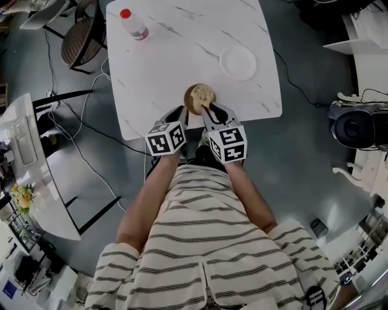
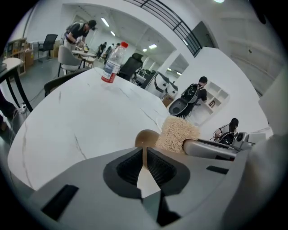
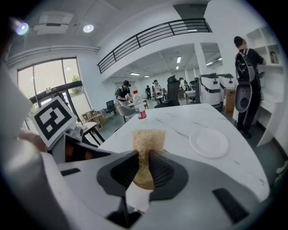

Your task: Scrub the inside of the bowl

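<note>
At table (image 1: 170,60) edge, our left gripper (image 2: 144,158) pinches bowl (image 2: 146,137) rim, right gripper (image 3: 144,168) pinches scrubber (image 3: 148,139); we'd press circles inside, bowl steady.

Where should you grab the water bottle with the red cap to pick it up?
Around the middle of its body, coming in level from the side. The bottle stands upright on the table, so its round sides face the jaws. The body is wider and probably steadier to squeeze than the small red cap on top.
</note>
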